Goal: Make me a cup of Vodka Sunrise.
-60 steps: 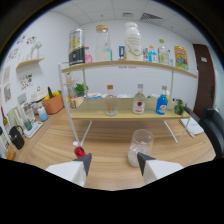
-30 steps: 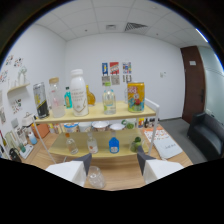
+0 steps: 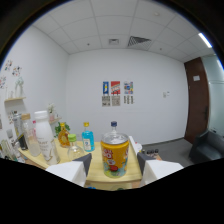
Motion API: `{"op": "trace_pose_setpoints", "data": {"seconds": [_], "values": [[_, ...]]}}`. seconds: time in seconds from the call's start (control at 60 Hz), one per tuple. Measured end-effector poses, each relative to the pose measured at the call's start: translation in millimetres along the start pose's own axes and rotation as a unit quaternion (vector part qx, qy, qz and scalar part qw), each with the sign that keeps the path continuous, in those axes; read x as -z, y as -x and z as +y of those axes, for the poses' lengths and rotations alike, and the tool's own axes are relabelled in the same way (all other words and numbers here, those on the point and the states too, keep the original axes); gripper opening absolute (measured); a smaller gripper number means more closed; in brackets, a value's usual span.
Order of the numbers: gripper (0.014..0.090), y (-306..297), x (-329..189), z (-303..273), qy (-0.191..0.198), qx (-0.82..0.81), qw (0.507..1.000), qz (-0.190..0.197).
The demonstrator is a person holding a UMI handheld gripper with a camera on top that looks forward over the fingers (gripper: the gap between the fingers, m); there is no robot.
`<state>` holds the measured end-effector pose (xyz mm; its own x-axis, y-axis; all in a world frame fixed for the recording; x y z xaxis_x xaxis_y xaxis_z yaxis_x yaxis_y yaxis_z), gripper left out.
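Standing upright on the wooden shelf (image 3: pixel 117 181), the yellow juice container (image 3: pixel 115 156) sat between the two fingers of the gripper (image 3: pixel 114 168), with a visible gap at either side, so the fingers were spread wide around it and not pressing on it. Just behind it rose a clear bottle with a dark cap (image 3: pixel 114 127). Off to one side stood a blue bottle (image 3: pixel 88 137), a white bottle (image 3: pixel 44 135) and a small green-capped bottle (image 3: pixel 74 146). Three posters (image 3: pixel 115 93) hung on the far wall.

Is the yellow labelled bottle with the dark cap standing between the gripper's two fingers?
Yes, the yellow labelled bottle stands on the shelf between the gripper's fingers, gaps at both sides.
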<state>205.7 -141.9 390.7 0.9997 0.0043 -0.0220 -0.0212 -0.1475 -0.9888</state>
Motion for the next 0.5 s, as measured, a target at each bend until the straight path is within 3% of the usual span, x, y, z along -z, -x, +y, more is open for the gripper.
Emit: {"op": "trace_pose_setpoints", "data": {"seconds": [0.183,0.3,0.5], "values": [[0.0736,-2,-29,-1,0.002,0.008,1.000,-0.012],[0.0543,-1,-40,-2,0.001,0.014,1.000,-0.016],[0.0524,-2,-41,-3,0.006,0.004,1.000,-0.009]]}}
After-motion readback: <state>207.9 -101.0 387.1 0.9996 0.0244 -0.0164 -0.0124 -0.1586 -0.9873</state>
